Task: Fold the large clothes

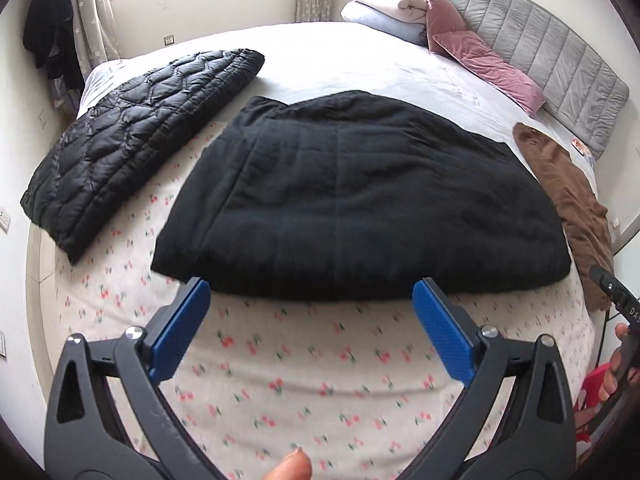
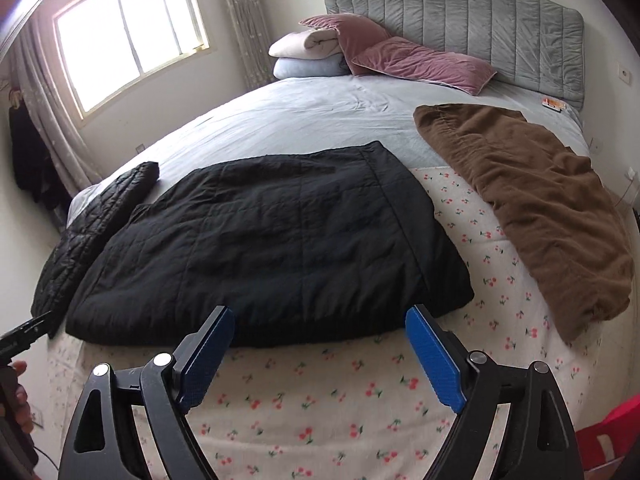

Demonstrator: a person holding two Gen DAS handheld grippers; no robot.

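Observation:
A black padded coat (image 1: 352,196) lies folded flat on the cherry-print bed cover (image 1: 280,380); it also shows in the right wrist view (image 2: 272,240). My left gripper (image 1: 310,292) is open and empty, hovering just in front of the coat's near edge. My right gripper (image 2: 320,318) is open and empty, also just short of the near edge. A folded black quilted jacket (image 1: 132,136) lies to the left of the coat, seen too in the right wrist view (image 2: 96,224). A brown garment (image 2: 532,200) lies crumpled to the right, seen too in the left wrist view (image 1: 568,200).
Pink pillows (image 2: 408,60) and folded bedding (image 2: 308,54) sit against the grey headboard (image 2: 480,28). A window (image 2: 128,28) with curtains is at the far left. Dark clothes (image 1: 48,24) hang by the wall. A red object (image 2: 616,432) is at the bed's right corner.

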